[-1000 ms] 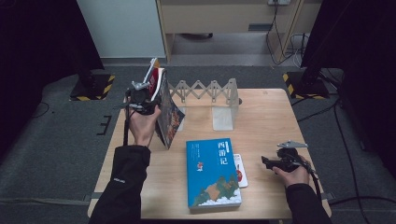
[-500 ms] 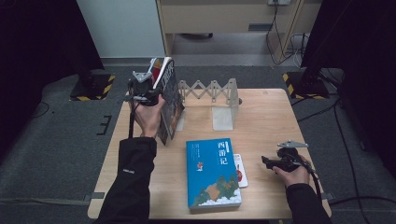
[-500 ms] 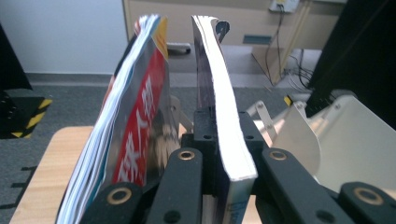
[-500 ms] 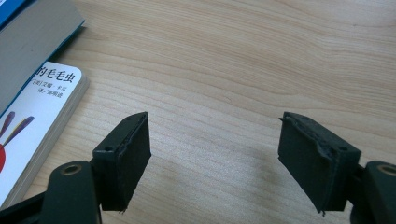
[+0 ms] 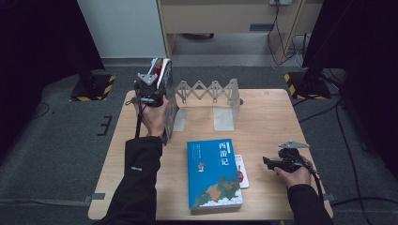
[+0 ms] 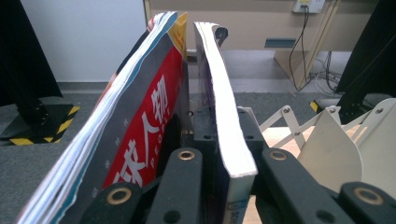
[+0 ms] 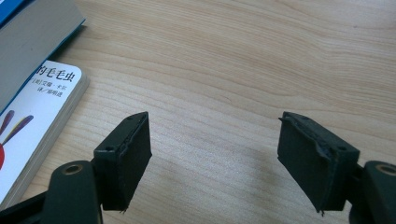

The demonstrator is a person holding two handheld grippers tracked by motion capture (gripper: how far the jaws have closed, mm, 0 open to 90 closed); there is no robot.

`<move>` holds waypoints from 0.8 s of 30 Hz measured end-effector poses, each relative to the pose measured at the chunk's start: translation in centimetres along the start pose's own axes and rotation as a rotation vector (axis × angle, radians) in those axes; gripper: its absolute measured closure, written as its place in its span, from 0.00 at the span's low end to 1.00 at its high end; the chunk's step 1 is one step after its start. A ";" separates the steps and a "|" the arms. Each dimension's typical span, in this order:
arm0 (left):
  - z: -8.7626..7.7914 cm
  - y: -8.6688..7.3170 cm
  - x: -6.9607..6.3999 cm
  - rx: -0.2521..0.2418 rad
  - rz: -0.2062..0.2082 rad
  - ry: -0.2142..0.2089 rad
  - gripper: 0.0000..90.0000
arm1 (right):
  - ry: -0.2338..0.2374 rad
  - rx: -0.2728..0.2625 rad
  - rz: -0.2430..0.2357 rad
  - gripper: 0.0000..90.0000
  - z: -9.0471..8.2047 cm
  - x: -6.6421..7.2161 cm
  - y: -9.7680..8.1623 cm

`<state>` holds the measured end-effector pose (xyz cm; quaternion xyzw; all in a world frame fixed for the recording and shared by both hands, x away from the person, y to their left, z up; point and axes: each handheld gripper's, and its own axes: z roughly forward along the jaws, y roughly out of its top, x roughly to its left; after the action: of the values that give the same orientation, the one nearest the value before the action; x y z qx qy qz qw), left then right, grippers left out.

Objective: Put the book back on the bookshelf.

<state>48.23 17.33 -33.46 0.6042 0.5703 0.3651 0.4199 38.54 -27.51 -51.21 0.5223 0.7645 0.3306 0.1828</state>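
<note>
Left tongs (image 5: 151, 89) clamped on the bottom edge of an upright book (image 6: 219, 93), near the tabletop's far left corner, a red magazine (image 6: 140, 116) leaning just beside it. Book's long axis stands vertical; the folding rack (image 5: 213, 91) lies just to its right, along the far edge. Left hand is nearer by far. Right tongs (image 7: 215, 158) gape empty over bare wood at the near right, beside the blue book (image 5: 213, 173).

Jaws clamping upright book (image 6: 224, 116), magazine (image 6: 135, 140) beside
</note>
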 end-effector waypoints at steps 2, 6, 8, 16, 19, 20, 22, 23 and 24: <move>0.0 -0.1 0.1 0.001 -0.003 -0.001 0.91 | -0.003 0.000 0.008 0.29 0.0 0.0 0.0; -0.3 -0.2 0.6 0.023 -0.003 -0.006 0.91 | -0.001 0.001 0.008 0.29 0.0 0.0 0.0; -0.5 -0.4 0.8 0.033 -0.003 -0.011 0.91 | -0.002 0.000 0.010 0.29 0.0 0.0 0.0; -1.3 -1.0 1.4 0.052 -0.015 -0.048 0.86 | -0.005 0.004 0.009 0.28 0.0 0.0 0.0; -2.2 -0.8 1.4 0.018 -0.032 -0.079 0.81 | -0.005 0.003 0.007 0.28 0.0 0.0 0.0; -2.5 -0.8 1.4 0.005 -0.028 -0.082 0.80 | -0.006 0.001 0.005 0.28 0.0 0.0 0.0; -3.0 -0.6 1.5 -0.015 -0.023 -0.089 0.75 | -0.009 0.000 0.004 0.28 0.0 0.0 0.0; -3.3 -0.6 1.6 -0.017 -0.022 -0.095 0.74 | -0.008 0.000 0.004 0.28 0.0 0.0 0.0; -3.5 -0.6 1.7 -0.028 -0.023 -0.104 0.73 | -0.008 0.001 0.003 0.28 -0.1 0.0 0.0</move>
<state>44.94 19.37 -32.76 0.6099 0.5495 0.3364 0.4613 38.49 -27.55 -51.19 0.5246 0.7633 0.3285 0.1852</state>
